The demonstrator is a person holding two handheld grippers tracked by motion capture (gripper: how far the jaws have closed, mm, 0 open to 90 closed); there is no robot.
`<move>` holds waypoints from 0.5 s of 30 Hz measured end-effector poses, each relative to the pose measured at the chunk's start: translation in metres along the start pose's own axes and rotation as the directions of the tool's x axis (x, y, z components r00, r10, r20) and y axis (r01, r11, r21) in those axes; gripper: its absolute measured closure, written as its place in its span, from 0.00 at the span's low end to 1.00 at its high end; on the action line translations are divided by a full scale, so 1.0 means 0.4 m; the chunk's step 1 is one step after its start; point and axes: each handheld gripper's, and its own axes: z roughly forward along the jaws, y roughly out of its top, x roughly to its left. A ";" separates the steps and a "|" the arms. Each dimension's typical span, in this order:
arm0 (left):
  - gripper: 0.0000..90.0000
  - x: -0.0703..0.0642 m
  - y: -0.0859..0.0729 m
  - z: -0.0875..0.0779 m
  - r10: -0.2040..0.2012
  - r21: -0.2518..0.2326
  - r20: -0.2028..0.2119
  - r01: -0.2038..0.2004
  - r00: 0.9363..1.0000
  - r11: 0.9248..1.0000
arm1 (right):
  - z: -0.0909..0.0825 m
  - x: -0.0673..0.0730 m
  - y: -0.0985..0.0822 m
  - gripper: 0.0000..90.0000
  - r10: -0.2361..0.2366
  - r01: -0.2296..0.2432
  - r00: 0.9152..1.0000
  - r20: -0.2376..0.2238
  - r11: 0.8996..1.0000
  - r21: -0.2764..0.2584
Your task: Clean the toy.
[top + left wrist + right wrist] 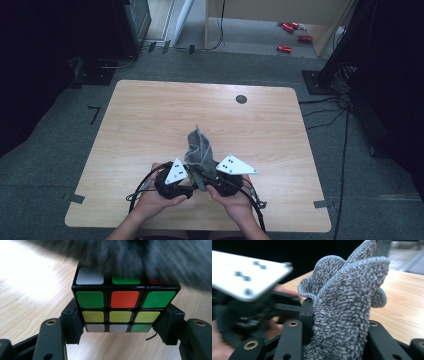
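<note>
Cube (124,306), one colour puzzle with no readable writing, sits pinched between the left gripper (124,326) fingers (72,322) just above the tabletop (150,115). One grey cloth (344,315), bunched upright, is pinched by the right gripper (337,340) beside it, brushing the cube's top.

Glossy plastic puzzle cube (125,305) with smooth coloured stickers between matt black plastic jaws; grey looped terry cloth (344,315), rough and stitched-edged, in the other jaws; below, matt pale wood-grain table (150,120).

A light wooden table (150,120) stands on grey carpet (45,165).
</note>
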 end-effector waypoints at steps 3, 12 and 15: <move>0.38 0.011 0.000 -0.006 -0.018 -0.014 0.001 0.018 1.000 1.000 | -0.010 -0.034 -0.002 0.74 0.011 -0.010 0.999 0.050 1.000 -0.005; 0.38 0.008 -0.002 0.002 -0.017 0.002 0.015 0.017 1.000 1.000 | -0.030 -0.037 0.007 0.74 0.003 0.001 0.996 0.086 0.999 -0.042; 0.38 -0.003 0.003 0.003 -0.004 -0.003 0.025 0.004 1.000 1.000 | -0.021 -0.003 0.007 0.74 -0.028 0.029 0.999 0.035 0.999 -0.045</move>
